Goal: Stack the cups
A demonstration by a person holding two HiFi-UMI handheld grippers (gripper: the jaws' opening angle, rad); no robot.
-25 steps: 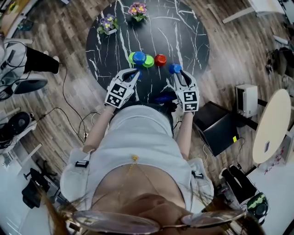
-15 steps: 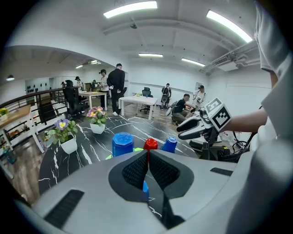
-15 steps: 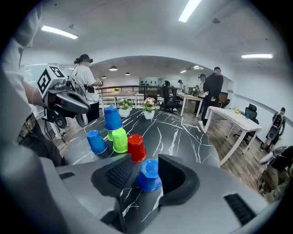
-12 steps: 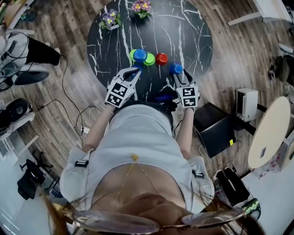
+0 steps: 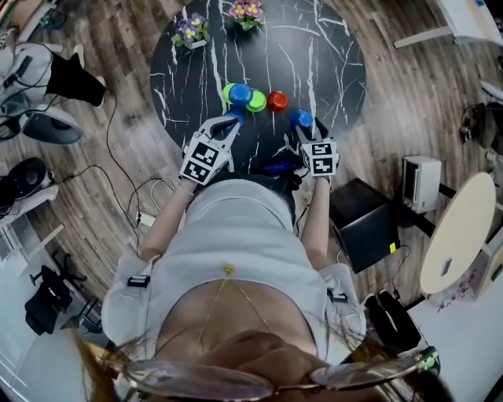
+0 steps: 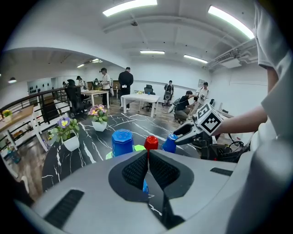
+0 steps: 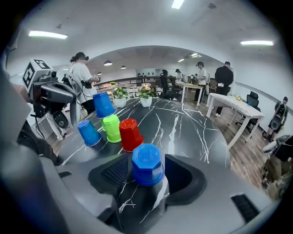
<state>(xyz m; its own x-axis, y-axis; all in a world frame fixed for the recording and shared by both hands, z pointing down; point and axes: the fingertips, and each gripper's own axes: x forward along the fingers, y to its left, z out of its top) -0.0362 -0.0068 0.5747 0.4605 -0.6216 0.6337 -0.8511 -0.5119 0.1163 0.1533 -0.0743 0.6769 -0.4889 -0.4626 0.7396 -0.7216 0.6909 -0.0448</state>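
Observation:
On the black marble table (image 5: 330, 47), all cups stand upside down. A blue cup (image 5: 240, 94) sits on a green one (image 7: 102, 104), beside a green cup (image 5: 256, 101) and a red cup (image 5: 276, 100). My right gripper (image 5: 302, 126) straddles another blue cup (image 7: 146, 162); its jaws are opening, and the pads stand off the cup's sides. My left gripper (image 6: 148, 153) is shut and empty, with a further blue cup (image 7: 89, 132) just under its tips.
Two small white pots of flowers (image 5: 191, 31) (image 5: 245, 11) stand at the table's far edge. The person's body covers the table's near edge. Around the table are wooden floor, cables and a black box (image 5: 365, 224) at the right.
The right gripper's jaws have spread wider round the blue cup, which stays on the table. The left gripper has kept its place and stayed shut.

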